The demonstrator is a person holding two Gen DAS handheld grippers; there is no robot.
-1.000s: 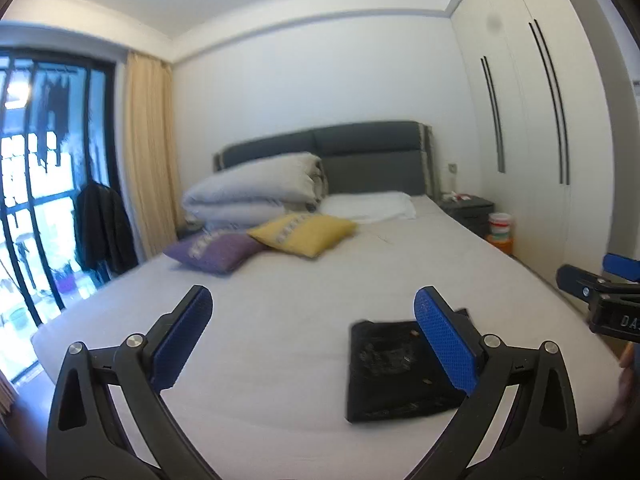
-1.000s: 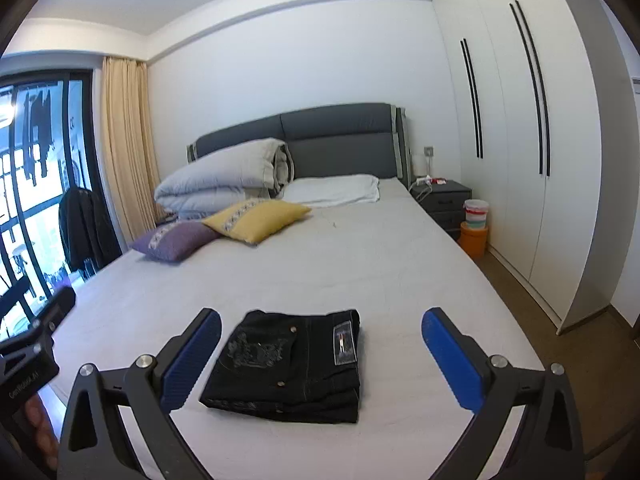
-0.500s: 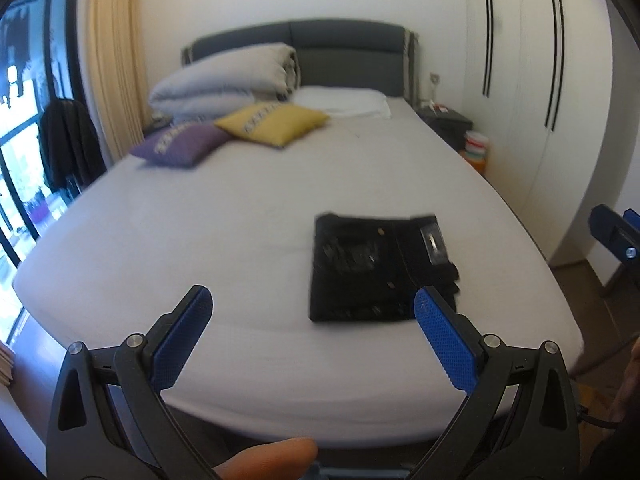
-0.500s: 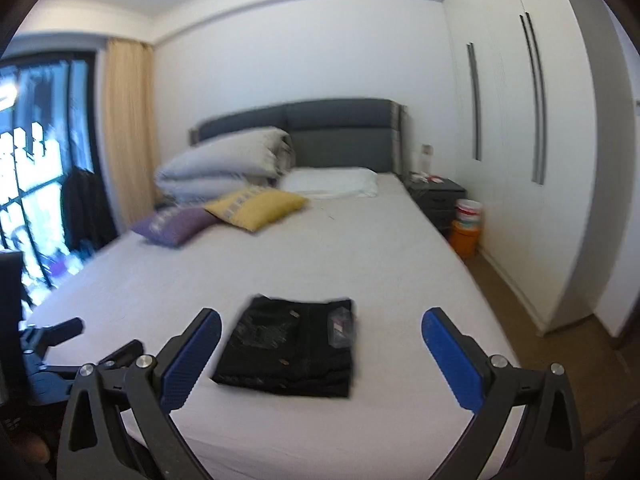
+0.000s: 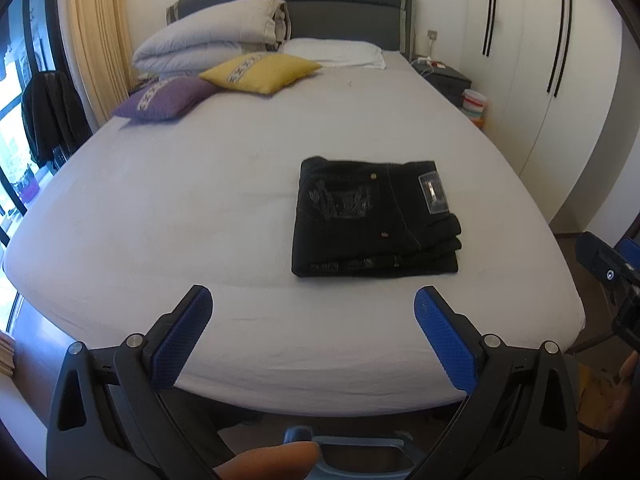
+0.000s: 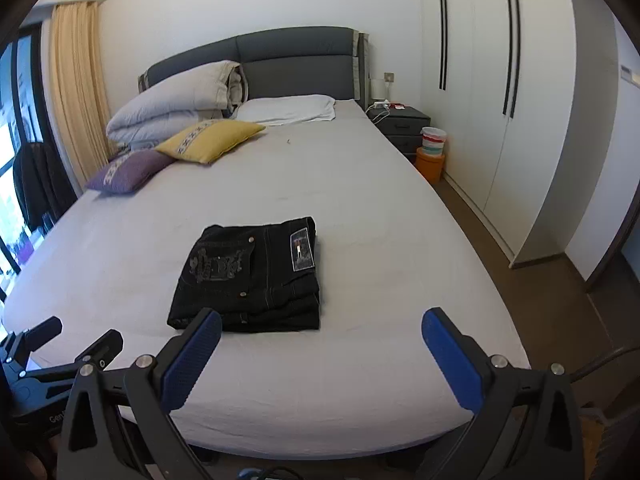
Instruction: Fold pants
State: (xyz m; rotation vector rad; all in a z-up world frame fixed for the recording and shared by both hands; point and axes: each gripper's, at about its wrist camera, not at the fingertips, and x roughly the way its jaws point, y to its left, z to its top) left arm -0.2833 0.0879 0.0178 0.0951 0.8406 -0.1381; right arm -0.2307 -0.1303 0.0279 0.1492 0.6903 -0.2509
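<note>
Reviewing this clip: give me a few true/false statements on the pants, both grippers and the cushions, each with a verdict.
1. The black pants lie folded in a compact stack on the bed. True.
2. The left gripper is shut on the pants. False: it is open and holds nothing.
3. The right gripper is open and empty. True.
4. The yellow cushion lies on top of the pants. False: it sits near the headboard, beside the purple cushion.

My left tongs (image 5: 312, 308) have black plastic arms, silver screws and blue textured pads (image 5: 182, 340). My right tongs (image 6: 320, 330) match. A bare fingertip (image 5: 272, 454) shows at lower centre.
</note>
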